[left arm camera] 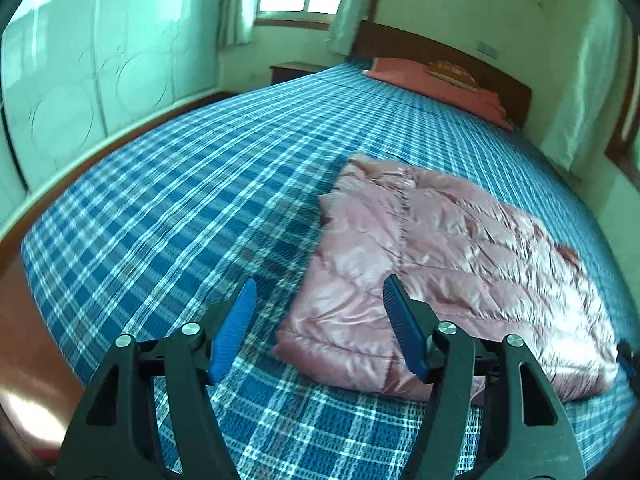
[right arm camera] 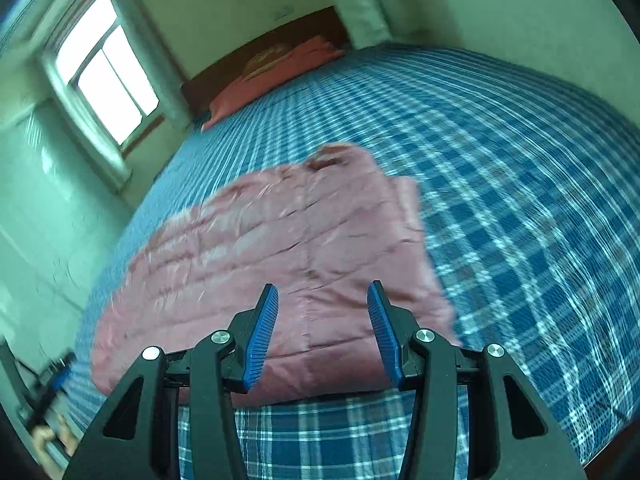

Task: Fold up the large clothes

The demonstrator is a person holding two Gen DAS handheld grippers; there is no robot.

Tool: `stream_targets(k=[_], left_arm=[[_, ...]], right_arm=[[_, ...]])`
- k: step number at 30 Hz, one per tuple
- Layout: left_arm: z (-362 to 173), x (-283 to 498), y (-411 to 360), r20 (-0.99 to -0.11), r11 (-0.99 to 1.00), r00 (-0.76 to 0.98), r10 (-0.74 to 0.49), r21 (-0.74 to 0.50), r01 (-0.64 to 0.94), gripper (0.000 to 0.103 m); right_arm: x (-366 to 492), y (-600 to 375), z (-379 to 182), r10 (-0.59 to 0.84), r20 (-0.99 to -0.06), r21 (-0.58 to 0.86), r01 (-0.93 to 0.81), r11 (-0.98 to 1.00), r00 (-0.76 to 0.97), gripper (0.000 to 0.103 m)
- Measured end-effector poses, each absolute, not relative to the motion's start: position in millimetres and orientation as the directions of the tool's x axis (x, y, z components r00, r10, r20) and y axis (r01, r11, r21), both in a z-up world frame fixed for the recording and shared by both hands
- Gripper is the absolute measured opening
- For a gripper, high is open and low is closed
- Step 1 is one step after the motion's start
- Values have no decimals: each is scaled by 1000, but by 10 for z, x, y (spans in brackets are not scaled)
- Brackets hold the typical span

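Bedroom, with a blue plaid bed (left arm camera: 168, 184). Near the bed's foot lies a pink quilted jacket (left arm camera: 448, 248), folded into a puffy, shiny slab. I judge it light, soft and slippery; I would pinch a stitched edge. My left gripper (left arm camera: 320, 296) and right gripper (right arm camera: 322, 300) hang above it, jaws apart, holding nothing.

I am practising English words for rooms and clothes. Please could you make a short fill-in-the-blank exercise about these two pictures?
1. The folded pink jacket lies on a bed with a blue ____ cover.
2. Both the left gripper and the right gripper have their jaws ____, and hold nothing.
3. At the head of the bed, against the wooden headboard, lies a ____ pillow.

Missing words: checked; open; red
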State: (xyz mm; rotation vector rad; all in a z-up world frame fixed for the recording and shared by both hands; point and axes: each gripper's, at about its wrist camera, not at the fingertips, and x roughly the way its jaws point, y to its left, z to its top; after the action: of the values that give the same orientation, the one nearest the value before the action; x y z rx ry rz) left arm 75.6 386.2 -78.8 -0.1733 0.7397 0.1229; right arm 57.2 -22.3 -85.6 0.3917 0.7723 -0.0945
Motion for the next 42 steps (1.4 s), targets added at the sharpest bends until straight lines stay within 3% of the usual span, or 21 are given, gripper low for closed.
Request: stream_targets(k=[7, 16, 28, 33, 36, 42], left_arm=[[-888, 1153, 3288, -711, 995, 702, 28, -49, -89, 66], [-1289, 1727, 2640, -765, 991, 632, 122, 132, -32, 67], [-1604, 1836, 2622, -784, 989, 606, 132, 145, -27, 66], [-1470, 1837, 2597, -792, 986, 596, 134, 169, 2, 64], [-1214, 1788, 2610, -771, 993, 631, 89, 117, 3, 64], [-1143, 2152, 2446, -743, 986, 655, 136, 163, -20, 65]], right_arm=[[1168, 469, -820, 47, -738, 146, 92, 985, 673, 47], [1746, 911, -1080, -40, -785, -18, 42, 999, 618, 47], [1772, 950, -1453, -70, -807, -46, 55, 997, 587, 47], [1764, 902, -1301, -51, -806, -22, 57, 998, 590, 47], [1780, 859, -1079, -38, -777, 7, 70, 998, 628, 47], [2165, 831, -898, -30, -762, 31, 82, 996, 646, 47]])
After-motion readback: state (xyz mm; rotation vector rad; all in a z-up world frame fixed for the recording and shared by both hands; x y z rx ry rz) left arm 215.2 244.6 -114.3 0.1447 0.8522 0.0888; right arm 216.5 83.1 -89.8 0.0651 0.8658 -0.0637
